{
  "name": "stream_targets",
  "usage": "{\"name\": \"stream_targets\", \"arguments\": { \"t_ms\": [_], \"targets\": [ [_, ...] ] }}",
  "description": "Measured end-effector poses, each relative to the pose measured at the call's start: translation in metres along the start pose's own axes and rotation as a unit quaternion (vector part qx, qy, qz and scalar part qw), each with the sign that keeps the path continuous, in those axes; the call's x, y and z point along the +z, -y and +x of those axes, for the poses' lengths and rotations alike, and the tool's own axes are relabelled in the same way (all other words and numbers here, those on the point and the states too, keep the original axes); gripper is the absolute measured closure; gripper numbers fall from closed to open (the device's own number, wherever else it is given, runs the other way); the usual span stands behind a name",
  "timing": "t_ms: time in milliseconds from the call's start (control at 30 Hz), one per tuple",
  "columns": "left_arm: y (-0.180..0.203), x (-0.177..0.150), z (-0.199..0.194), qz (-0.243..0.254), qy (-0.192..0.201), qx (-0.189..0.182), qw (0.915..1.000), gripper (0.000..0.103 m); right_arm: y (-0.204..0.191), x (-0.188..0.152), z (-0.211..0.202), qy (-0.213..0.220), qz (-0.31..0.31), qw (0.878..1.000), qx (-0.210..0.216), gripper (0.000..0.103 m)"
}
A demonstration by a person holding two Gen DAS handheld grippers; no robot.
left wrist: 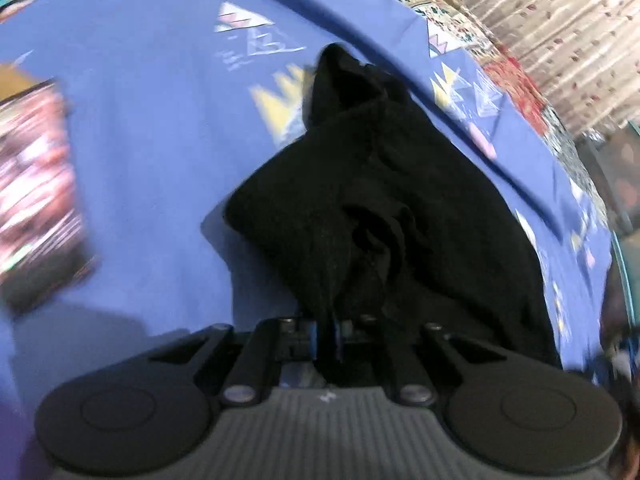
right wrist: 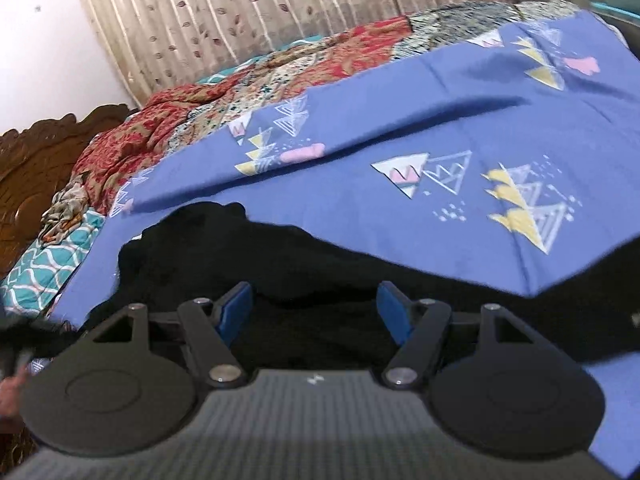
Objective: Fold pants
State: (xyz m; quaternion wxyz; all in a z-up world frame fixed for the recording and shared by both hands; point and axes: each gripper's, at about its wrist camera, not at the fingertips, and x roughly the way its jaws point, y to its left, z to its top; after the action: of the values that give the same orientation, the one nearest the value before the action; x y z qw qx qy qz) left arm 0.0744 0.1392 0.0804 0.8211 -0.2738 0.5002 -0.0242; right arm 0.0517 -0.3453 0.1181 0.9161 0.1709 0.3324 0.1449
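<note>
Black pants (left wrist: 380, 200) lie crumpled on a blue bedsheet (left wrist: 152, 152) printed with triangles. My left gripper (left wrist: 328, 336) is shut on a fold of the pants at their near edge, and the cloth bunches up right in front of the blue pads. In the right wrist view the same black pants (right wrist: 280, 264) stretch across the sheet (right wrist: 400, 128) below the camera. My right gripper (right wrist: 316, 308) hovers over them, open, with black cloth showing in the wide gap between its blue pads (right wrist: 236, 312); the pads do not press on it.
A red and patterned quilt (right wrist: 200, 96) is heaped along the far side of the bed. A carved wooden headboard (right wrist: 28, 168) stands at the left, and a leaf-print curtain (right wrist: 280, 0) hangs behind. A blurred colourful object (left wrist: 36, 184) lies on the sheet at left.
</note>
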Motion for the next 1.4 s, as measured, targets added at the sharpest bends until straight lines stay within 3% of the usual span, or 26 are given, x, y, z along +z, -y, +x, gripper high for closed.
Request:
{"name": "stream_targets", "arguments": {
  "t_ms": [33, 100, 133, 167, 200, 267, 367, 467, 600, 633, 667, 700, 733, 800, 867, 967, 1000, 1033, 1100, 1133, 1167, 1267, 1400],
  "targets": [
    [-0.007, -0.013, -0.013, 0.006, -0.004, 0.001, 1.0000, 0.095, -0.001, 0.003, 0.003, 0.002, -0.003, 1.000, 0.001, 0.032],
    [-0.018, -0.038, -0.033, 0.017, -0.026, 0.017, 0.9994, 0.076, 0.000, 0.011, 0.012, 0.005, -0.008, 1.000, 0.000, 0.032],
    [-0.020, -0.044, -0.040, 0.018, -0.032, 0.035, 0.9987, 0.056, 0.001, 0.015, 0.019, 0.003, -0.010, 1.000, -0.004, 0.032],
    [-0.019, -0.044, -0.047, 0.024, -0.026, 0.050, 0.9982, 0.046, 0.002, 0.018, 0.027, 0.000, -0.008, 1.000, -0.008, 0.032],
    [-0.019, -0.044, -0.057, 0.032, -0.008, 0.057, 0.9978, 0.043, 0.003, 0.021, 0.036, -0.001, -0.004, 1.000, -0.007, 0.032],
    [-0.017, -0.031, -0.068, 0.035, 0.021, 0.051, 0.9979, 0.032, 0.007, 0.026, 0.058, -0.009, 0.006, 1.000, -0.001, 0.032],
    [-0.008, 0.004, -0.061, 0.038, 0.056, 0.046, 0.9966, 0.025, 0.010, 0.035, 0.093, -0.040, 0.038, 0.998, 0.009, 0.032],
    [0.010, 0.039, -0.021, 0.063, 0.066, 0.069, 0.9934, 0.022, 0.006, 0.048, 0.123, -0.056, 0.068, 0.996, 0.029, 0.032],
    [0.018, 0.067, 0.047, 0.061, 0.036, 0.103, 0.9922, 0.022, 0.001, 0.059, 0.163, -0.092, 0.091, 0.991, 0.029, 0.032],
    [0.016, 0.072, 0.061, 0.055, 0.028, 0.111, 0.9918, 0.022, 0.001, 0.056, 0.178, -0.124, 0.102, 0.987, 0.024, 0.037],
    [0.016, 0.072, 0.073, 0.049, 0.024, 0.121, 0.9912, 0.019, 0.000, 0.048, 0.195, -0.169, 0.119, 0.978, 0.022, 0.065],
    [0.018, 0.071, 0.081, 0.047, 0.027, 0.130, 0.9901, 0.018, -0.002, 0.042, 0.204, -0.201, 0.134, 0.970, 0.032, 0.084],
    [0.023, 0.069, 0.083, 0.053, 0.037, 0.136, 0.9886, 0.020, -0.007, 0.041, 0.202, -0.197, 0.133, 0.971, 0.030, 0.087],
    [0.032, 0.063, 0.083, 0.074, 0.041, 0.138, 0.9868, 0.023, -0.014, 0.060, 0.178, -0.146, 0.123, 0.980, 0.053, 0.093],
    [0.033, 0.057, 0.080, 0.084, 0.038, 0.135, 0.9866, 0.023, 0.005, 0.095, 0.135, -0.061, 0.172, 0.980, 0.084, 0.094],
    [0.028, 0.058, 0.068, 0.079, 0.034, 0.109, 0.9903, 0.020, 0.047, 0.135, 0.049, 0.086, 0.171, 0.980, 0.061, 0.094],
    [0.028, 0.060, 0.062, 0.078, 0.039, 0.094, 0.9917, 0.019, 0.060, 0.138, 0.022, 0.115, 0.156, 0.980, 0.043, 0.094],
    [0.027, 0.063, 0.057, 0.077, 0.044, 0.081, 0.9928, 0.017, 0.072, 0.136, 0.001, 0.130, 0.139, 0.981, 0.025, 0.093],
    [0.029, 0.072, 0.052, 0.080, 0.057, 0.069, 0.9928, 0.012, 0.093, 0.122, -0.034, 0.139, 0.112, 0.983, -0.041, 0.074],
    [0.032, 0.078, 0.052, 0.086, 0.065, 0.070, 0.9917, 0.011, 0.106, 0.112, -0.047, 0.142, 0.108, 0.980, -0.083, 0.044],
    [0.036, 0.085, 0.054, 0.093, 0.072, 0.075, 0.9902, 0.010, 0.121, 0.098, -0.060, 0.143, 0.115, 0.975, -0.123, 0.034],
    [0.053, 0.108, 0.069, 0.112, 0.083, 0.085, 0.9866, 0.010, 0.160, 0.061, -0.085, 0.119, 0.169, 0.967, -0.150, 0.035],
    [0.088, 0.125, 0.104, 0.154, 0.063, 0.057, 0.9844, 0.007, 0.176, 0.014, -0.104, 0.118, 0.241, 0.951, -0.155, 0.035]
  ]
}}
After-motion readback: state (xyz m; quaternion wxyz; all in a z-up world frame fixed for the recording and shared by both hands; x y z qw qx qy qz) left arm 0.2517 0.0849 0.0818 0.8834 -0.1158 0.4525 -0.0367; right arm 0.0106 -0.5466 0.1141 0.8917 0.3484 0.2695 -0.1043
